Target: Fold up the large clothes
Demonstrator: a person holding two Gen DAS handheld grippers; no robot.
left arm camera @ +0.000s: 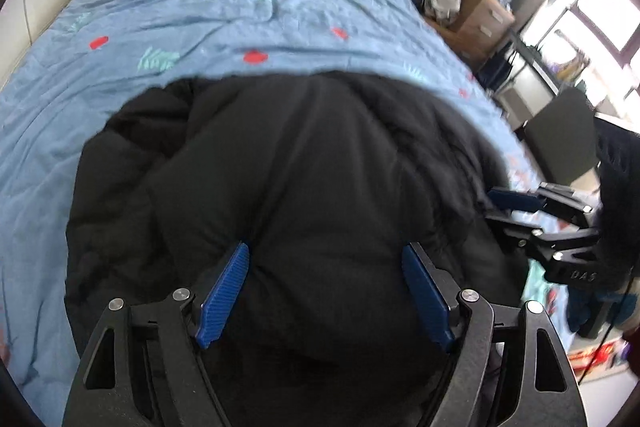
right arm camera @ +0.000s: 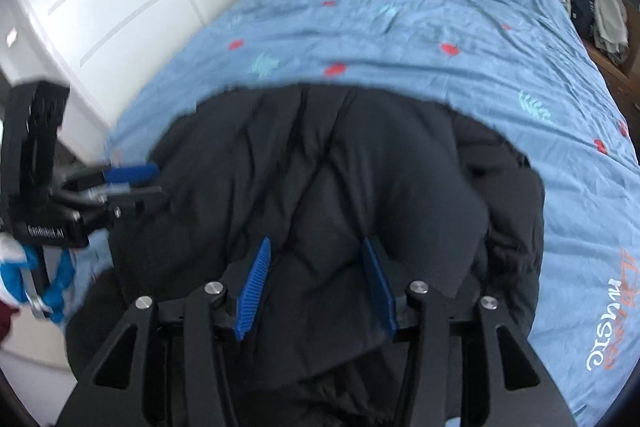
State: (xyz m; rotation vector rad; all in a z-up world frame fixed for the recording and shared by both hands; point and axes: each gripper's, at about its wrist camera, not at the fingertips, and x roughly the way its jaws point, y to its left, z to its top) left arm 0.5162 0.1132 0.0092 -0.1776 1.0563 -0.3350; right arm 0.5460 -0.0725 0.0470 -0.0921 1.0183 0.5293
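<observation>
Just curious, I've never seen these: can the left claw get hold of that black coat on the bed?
Probably yes. The left claw is open right over the black coat, puffy fabric between its fingers, nothing blocking.

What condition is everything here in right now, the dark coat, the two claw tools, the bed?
Black padded jacket: bunched in puffy folds on the bed, not yet a neat fold.
Left gripper: open, fingers pressed into the jacket.
Right gripper: open, fingers pressed into the jacket.
Blue bedspread: spread out, wrinkled.
</observation>
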